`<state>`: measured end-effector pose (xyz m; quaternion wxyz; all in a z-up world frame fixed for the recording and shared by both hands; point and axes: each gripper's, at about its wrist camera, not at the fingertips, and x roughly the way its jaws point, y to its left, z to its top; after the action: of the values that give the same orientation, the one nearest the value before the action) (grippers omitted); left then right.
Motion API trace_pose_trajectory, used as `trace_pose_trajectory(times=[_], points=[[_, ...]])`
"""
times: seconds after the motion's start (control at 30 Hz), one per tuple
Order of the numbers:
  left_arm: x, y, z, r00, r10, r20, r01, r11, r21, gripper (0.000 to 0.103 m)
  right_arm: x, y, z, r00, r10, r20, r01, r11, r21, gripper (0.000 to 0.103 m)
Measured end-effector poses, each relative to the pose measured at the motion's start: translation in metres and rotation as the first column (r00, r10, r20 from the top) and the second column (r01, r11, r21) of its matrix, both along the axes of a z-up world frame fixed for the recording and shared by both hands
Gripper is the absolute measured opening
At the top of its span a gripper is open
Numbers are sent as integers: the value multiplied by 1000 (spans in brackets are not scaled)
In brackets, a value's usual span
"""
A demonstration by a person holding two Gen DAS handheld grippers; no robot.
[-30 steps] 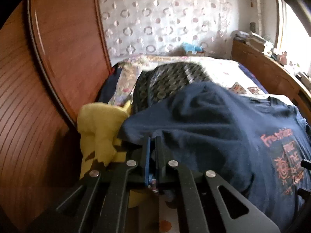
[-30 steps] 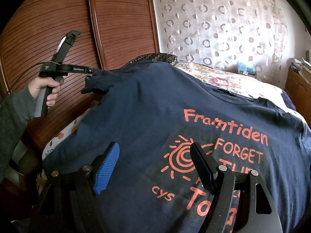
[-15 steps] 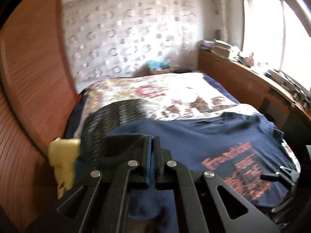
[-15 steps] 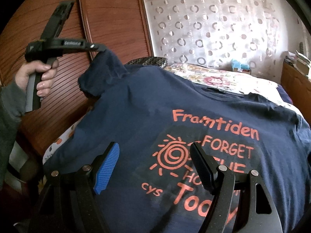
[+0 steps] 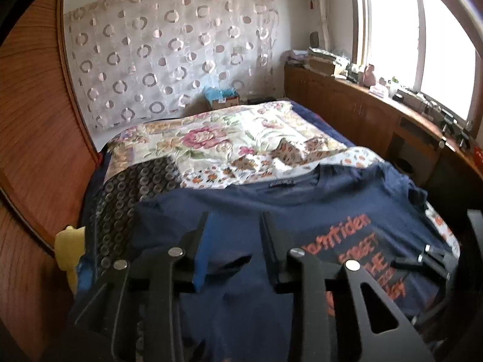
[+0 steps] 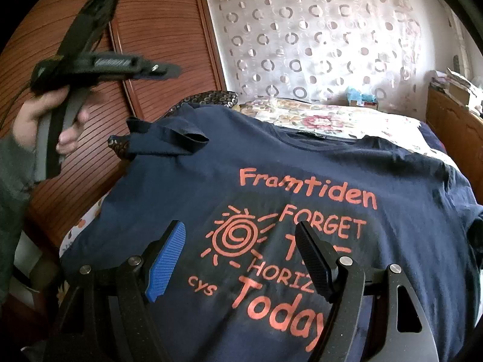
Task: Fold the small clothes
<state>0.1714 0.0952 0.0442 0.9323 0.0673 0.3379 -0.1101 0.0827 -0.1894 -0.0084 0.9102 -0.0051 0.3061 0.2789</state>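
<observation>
A navy T-shirt (image 5: 302,205) (image 6: 302,163) with orange lettering lies spread face up on the bed. Its left sleeve (image 6: 169,138) lies crumpled, folded inward on the shoulder. My left gripper (image 5: 235,232) (image 6: 172,71) hovers above that sleeve with its jaws opening and nothing between them. A hand (image 6: 39,120) holds it up by the wardrobe. My right gripper (image 6: 240,241) stands open just over the sun print, its blue pad (image 6: 169,256) on the left, gripping nothing. In the left wrist view its fingertips (image 5: 416,259) show at the right.
A flowered bedspread (image 5: 226,138) covers the far half of the bed. A dark ring-patterned cloth (image 5: 135,187) and a yellow item (image 5: 69,241) lie at the left edge by the wooden wardrobe (image 6: 157,15). Wooden cabinets (image 5: 347,105) run under the window.
The left gripper carried the sleeve up and inward over the shirt, then opened and let it drop onto the shoulder. The right gripper stayed put and open.
</observation>
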Motion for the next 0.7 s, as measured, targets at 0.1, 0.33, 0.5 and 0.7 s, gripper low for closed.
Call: trace_pose_trajectory(times=[0.1, 0.33, 0.5, 0.7], points=[[-11, 14, -5, 1000, 26, -3, -26, 1000, 11, 35, 9, 8, 4, 999, 30, 9, -30, 999, -11, 77], [-42, 62, -13, 994, 108, 17, -107, 993, -58, 39, 36, 45, 23, 991, 121, 54, -118, 992, -42, 77], [-66, 87, -14, 987, 156, 46, -150, 983, -105, 55, 70, 79, 34, 978, 199, 67, -198, 980, -18, 69], [-86, 98, -16, 984, 165, 70, -154, 978, -141, 78, 121, 127, 36, 963, 266, 41, -266, 964, -2, 52]])
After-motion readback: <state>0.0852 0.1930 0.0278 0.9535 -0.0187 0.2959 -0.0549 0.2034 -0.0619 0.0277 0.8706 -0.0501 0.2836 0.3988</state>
